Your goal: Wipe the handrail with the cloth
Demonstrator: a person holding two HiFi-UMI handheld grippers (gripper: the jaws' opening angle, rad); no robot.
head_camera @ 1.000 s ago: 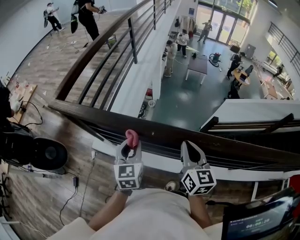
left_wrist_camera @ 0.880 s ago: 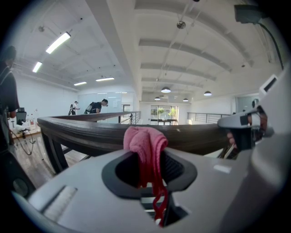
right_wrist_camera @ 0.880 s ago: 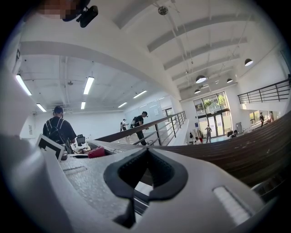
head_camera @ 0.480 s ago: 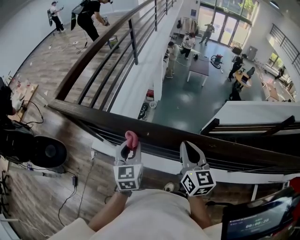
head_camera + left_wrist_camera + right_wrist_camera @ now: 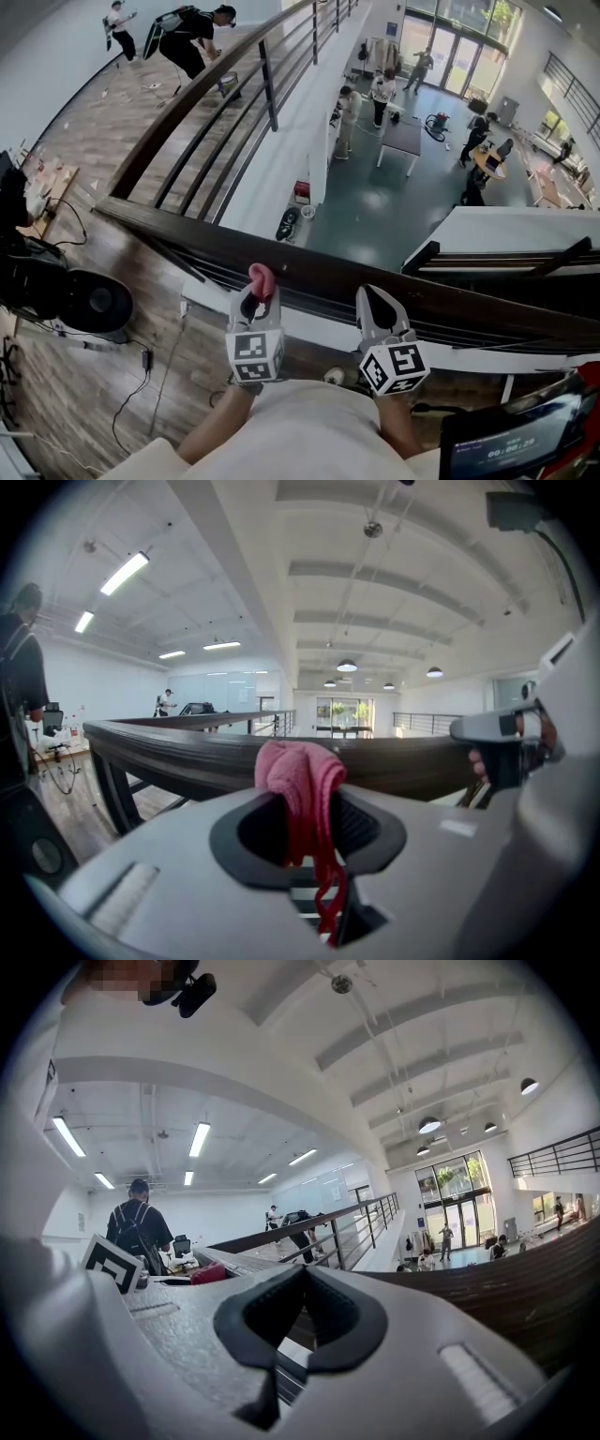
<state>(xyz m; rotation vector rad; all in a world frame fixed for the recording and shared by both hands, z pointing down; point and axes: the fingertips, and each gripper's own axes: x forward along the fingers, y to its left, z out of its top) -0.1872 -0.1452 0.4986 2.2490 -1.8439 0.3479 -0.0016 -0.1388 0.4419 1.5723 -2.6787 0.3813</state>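
A dark wooden handrail (image 5: 319, 267) runs across the head view in front of me, above an atrium. My left gripper (image 5: 260, 286) is shut on a pink cloth (image 5: 262, 277), which sticks out past the jaw tips, just short of the rail's near edge. In the left gripper view the pink cloth (image 5: 300, 782) bulges from the left gripper (image 5: 302, 803), with the handrail (image 5: 178, 754) right behind it. My right gripper (image 5: 375, 302) sits about a hand's width to the right, below the rail, shut and holding nothing. In the right gripper view the right gripper (image 5: 302, 1283) has its jaws closed.
A second handrail (image 5: 202, 89) with metal bars runs away at the left. Beyond the rails is a drop to a lower floor with people and a table (image 5: 398, 131). A black round device (image 5: 94, 305) and cables lie on the wooden floor at left. A screen (image 5: 511, 441) sits at lower right.
Both grippers have barely shifted, the right one slightly left and down. The people in the background have moved.
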